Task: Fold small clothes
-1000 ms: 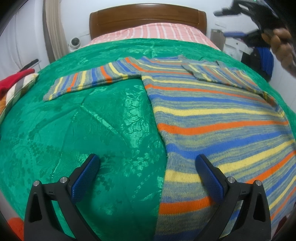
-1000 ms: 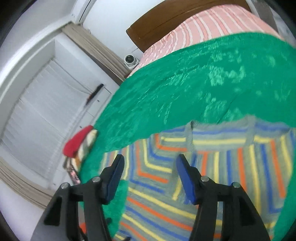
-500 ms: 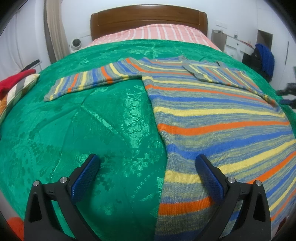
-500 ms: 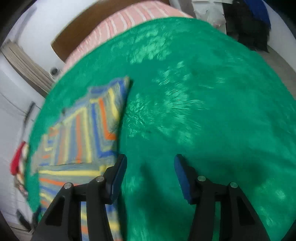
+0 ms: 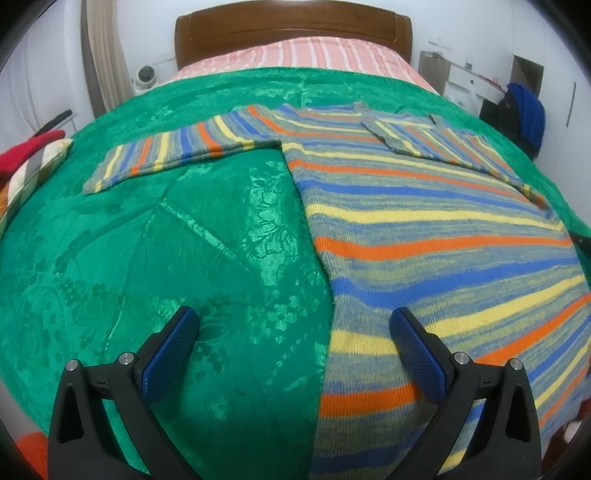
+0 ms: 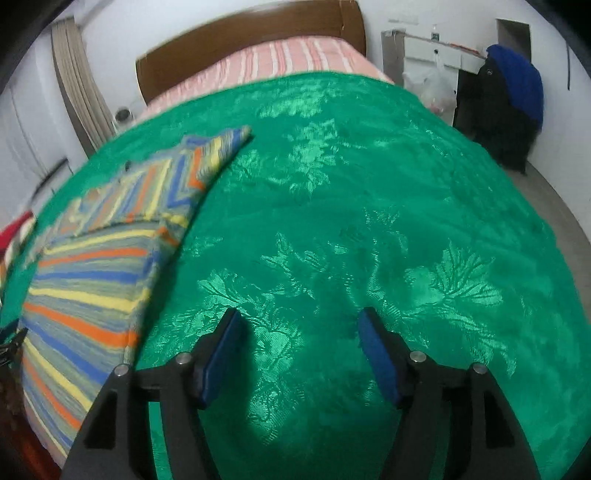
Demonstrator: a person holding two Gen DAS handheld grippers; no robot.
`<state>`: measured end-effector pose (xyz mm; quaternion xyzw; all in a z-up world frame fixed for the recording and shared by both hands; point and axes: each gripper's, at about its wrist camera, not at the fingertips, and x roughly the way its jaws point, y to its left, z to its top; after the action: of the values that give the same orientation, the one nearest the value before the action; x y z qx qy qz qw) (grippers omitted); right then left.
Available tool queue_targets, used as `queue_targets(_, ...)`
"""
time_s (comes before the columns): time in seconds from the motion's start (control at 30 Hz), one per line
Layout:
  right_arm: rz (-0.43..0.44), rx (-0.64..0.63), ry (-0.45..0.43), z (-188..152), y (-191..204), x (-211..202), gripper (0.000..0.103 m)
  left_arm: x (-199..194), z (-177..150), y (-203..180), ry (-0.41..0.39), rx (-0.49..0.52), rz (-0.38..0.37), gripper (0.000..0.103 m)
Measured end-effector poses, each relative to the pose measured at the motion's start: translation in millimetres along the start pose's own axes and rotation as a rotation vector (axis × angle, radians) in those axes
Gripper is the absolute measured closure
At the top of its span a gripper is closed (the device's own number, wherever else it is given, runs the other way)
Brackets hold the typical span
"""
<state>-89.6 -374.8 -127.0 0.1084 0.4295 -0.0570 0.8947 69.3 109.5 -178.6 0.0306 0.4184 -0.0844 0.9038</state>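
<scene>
A striped sweater point(image 5: 424, 236) in blue, yellow and orange lies flat on the green bedspread point(image 5: 166, 258). Its left sleeve point(image 5: 177, 147) stretches out to the left; its right sleeve point(image 5: 443, 144) is folded in across the chest. My left gripper point(image 5: 291, 332) hangs open above the sweater's left hem edge, its right finger over the knit and its left finger over the bedspread. In the right wrist view the sweater point(image 6: 99, 266) lies at the left, and my right gripper point(image 6: 299, 332) hovers over bare bedspread point(image 6: 369, 221) beside it, its jaws opening with nothing between them.
A wooden headboard point(image 5: 291, 33) and pink striped bedding point(image 5: 306, 55) lie at the far end. Red and checked cloths point(image 5: 26, 162) sit at the bed's left edge. Dark and blue clothing point(image 6: 509, 103) hangs by a white cabinet at the right.
The right gripper swung away from above the sweater's chest to the right and down over bare bedspread, and its jaws stand wider. The left gripper stayed still.
</scene>
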Motion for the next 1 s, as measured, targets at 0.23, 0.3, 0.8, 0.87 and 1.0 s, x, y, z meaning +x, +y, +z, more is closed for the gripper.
queue_targets(0.23, 0.018, -0.05, -0.03, -5.6, 8.4, 9.4, 0.02, -13.3, 10.6, 0.8, 0.06, -0.013, -0.03, 0.0)
queue_targets(0.3, 0.02, -0.05, -0.031, -4.5, 9.8, 9.0, 0.019, -19.8, 16.7, 1.7, 0.056, -0.019, -0.047, 0.0)
queue_targets(0.8, 0.024, -0.05, -0.036, -6.0, 9.3, 8.9, 0.018, 18.7, 163.3, 162.3, 0.068, -0.25, 0.074, 0.0)
queue_targets(0.87, 0.024, -0.05, -0.036, -6.2, 9.2, 8.7, 0.018, 37.5, 169.2, 196.7, 0.096, -0.322, 0.121, 0.001)
queue_targets(1.0, 0.019, -0.055, -0.036, -6.1, 10.7, 9.4, 0.017, 74.9, 166.9, 239.8, 0.183, -0.429, 0.144, 0.002)
